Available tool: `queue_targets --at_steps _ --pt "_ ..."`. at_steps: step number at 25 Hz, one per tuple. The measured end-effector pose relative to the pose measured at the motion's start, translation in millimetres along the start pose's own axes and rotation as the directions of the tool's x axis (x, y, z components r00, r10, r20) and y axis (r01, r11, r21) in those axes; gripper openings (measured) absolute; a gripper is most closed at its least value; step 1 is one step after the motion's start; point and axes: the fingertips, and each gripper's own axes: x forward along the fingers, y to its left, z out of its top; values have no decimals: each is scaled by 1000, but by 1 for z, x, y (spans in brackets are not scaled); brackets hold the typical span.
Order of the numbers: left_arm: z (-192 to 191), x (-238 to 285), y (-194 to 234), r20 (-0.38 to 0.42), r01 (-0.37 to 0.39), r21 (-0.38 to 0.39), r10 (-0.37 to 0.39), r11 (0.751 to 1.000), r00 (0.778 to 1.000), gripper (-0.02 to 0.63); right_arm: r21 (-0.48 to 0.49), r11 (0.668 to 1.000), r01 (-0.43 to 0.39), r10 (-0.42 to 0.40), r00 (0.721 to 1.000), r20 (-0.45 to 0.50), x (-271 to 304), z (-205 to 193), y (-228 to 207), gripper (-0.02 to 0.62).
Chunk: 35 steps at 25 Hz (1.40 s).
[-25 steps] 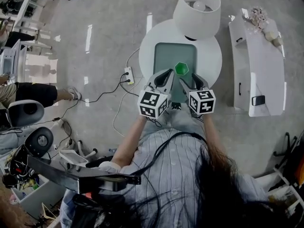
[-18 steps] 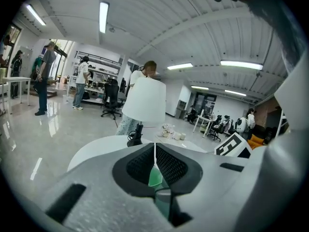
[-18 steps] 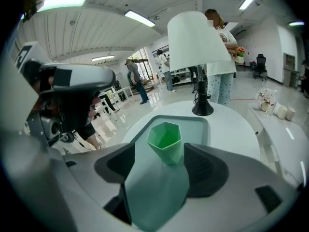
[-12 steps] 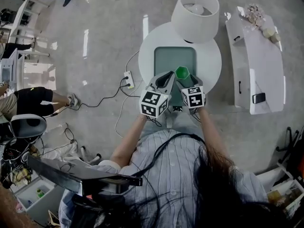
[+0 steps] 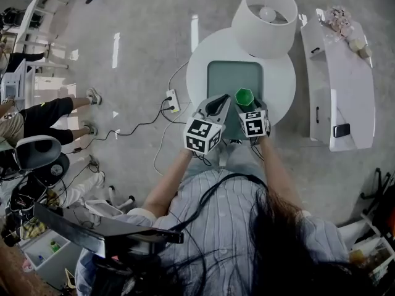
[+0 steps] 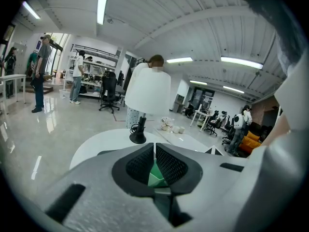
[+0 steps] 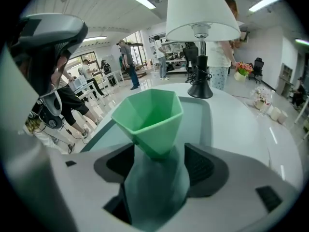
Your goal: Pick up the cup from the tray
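Observation:
A green faceted cup (image 5: 244, 97) stands on the grey-green tray (image 5: 229, 74), near the tray's front right corner. In the right gripper view the cup (image 7: 150, 115) rises between the jaws. My right gripper (image 5: 249, 105) is open wide around the cup's base, and its pads (image 7: 202, 164) stand a little off the sides. My left gripper (image 5: 220, 101) hovers just left of the cup over the tray's front edge. In its own view the left gripper (image 6: 155, 151) is shut with nothing in it, and a sliver of green cup (image 6: 155, 176) shows beyond its tips.
The tray lies on a small round white table (image 5: 196, 73). A white table lamp (image 5: 265, 12) stands at the table's far side. To the right is a long white bench (image 5: 338, 73) with a phone (image 5: 340, 130) on it. A power strip (image 5: 173, 99) and cables lie on the floor at left.
My right gripper has moved left and forward until the cup sits between its jaws, and the jaws have spread wider. The left gripper has hardly moved.

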Motion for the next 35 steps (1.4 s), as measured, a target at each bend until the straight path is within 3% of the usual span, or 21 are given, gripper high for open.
queue_targets --at_steps 9,35 --pt "-2 -4 8 -7 -21 -12 21 1000 1000 15 -99 995 14 -21 997 -68 13 1 5 299" --pt "-9 -31 9 0 -124 -43 124 991 992 17 -147 989 -12 15 1000 22 -2 14 14 270"
